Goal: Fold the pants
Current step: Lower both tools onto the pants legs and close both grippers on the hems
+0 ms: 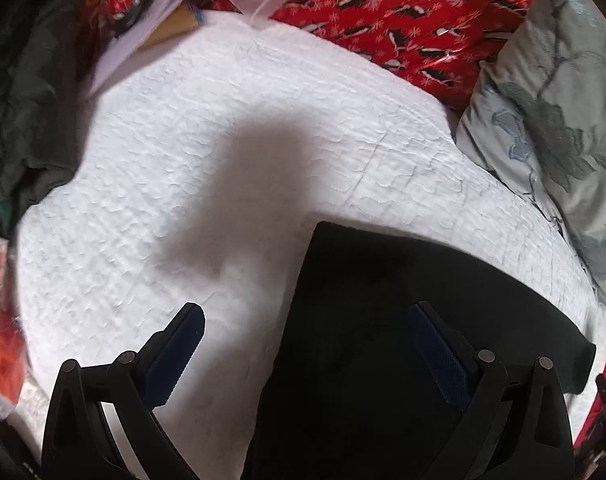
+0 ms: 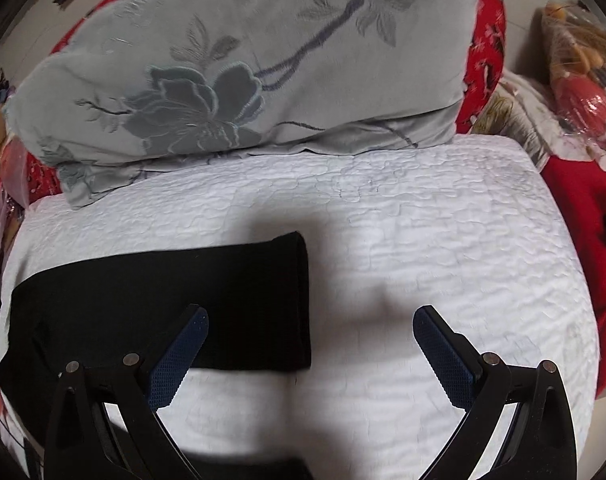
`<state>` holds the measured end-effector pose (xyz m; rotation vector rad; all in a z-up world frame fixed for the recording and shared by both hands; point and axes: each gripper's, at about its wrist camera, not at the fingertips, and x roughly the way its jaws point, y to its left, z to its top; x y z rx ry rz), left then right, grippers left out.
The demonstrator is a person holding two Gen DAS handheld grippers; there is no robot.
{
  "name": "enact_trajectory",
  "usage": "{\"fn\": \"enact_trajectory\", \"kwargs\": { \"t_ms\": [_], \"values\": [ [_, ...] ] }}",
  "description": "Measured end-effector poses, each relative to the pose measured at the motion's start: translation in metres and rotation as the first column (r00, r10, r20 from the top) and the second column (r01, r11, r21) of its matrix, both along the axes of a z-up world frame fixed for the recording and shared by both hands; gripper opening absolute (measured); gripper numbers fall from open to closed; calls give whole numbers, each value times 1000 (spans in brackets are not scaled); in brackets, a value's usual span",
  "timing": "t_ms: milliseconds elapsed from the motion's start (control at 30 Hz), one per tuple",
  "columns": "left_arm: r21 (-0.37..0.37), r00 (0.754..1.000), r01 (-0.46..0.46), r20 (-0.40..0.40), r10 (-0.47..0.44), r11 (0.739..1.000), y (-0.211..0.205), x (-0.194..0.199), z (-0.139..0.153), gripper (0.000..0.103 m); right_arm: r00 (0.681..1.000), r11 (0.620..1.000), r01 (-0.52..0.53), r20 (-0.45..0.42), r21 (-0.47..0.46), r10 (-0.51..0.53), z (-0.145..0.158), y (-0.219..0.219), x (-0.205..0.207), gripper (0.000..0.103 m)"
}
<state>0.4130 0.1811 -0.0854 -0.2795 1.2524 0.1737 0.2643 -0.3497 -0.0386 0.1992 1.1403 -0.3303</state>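
Left wrist view: the left gripper [image 1: 307, 344] hangs above the bed with its jaws spread wide and nothing between them. Its left finger [image 1: 175, 354] is over bare white quilt [image 1: 191, 128]; its right finger [image 1: 439, 354] is over the black pants [image 1: 383, 320]. The pants lie flat on the quilt at lower right, their straight left edge running down between the two fingers. A dark green garment [image 1: 27, 120] crowds the quilt's left border, red patterned fabric [image 1: 415, 20] the far side, and a grey floral pillow [image 1: 543, 112] the right. The quilt's middle is open.

Right wrist view: the right gripper [image 2: 309, 354] is likewise released and empty. Its left finger [image 2: 179, 356] overlaps the pants' [image 2: 163, 300] near edge, while the right finger [image 2: 443, 356] is over bare quilt [image 2: 443, 220]. The folded end of the pants stops just left of centre. Beyond them lies the pillow [image 2: 243, 72]; red cloth [image 2: 579, 220] borders the quilt at right.
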Motion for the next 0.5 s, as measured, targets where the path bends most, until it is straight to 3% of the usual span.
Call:
{"fn": "enact_trajectory", "kwargs": {
  "t_ms": [300, 367, 433, 500],
  "values": [
    [-36, 999, 43, -27, -44, 998, -8, 35, -32, 102, 999, 994, -17, -32, 112, 21, -37, -9, 42, 97],
    [-64, 998, 42, -47, -45, 997, -10, 42, -39, 101, 998, 990, -34, -38, 135, 40, -42, -6, 46, 83],
    [-100, 998, 40, -53, -45, 994, -11, 46, -43, 93, 997, 990, -61, -39, 126, 67, -43, 0, 47, 74],
    [-130, 996, 41, -78, -51, 991, -14, 53, -51, 75, 993, 989, -104, -43, 101, 108, -42, 7, 49, 52]
  ]
}}
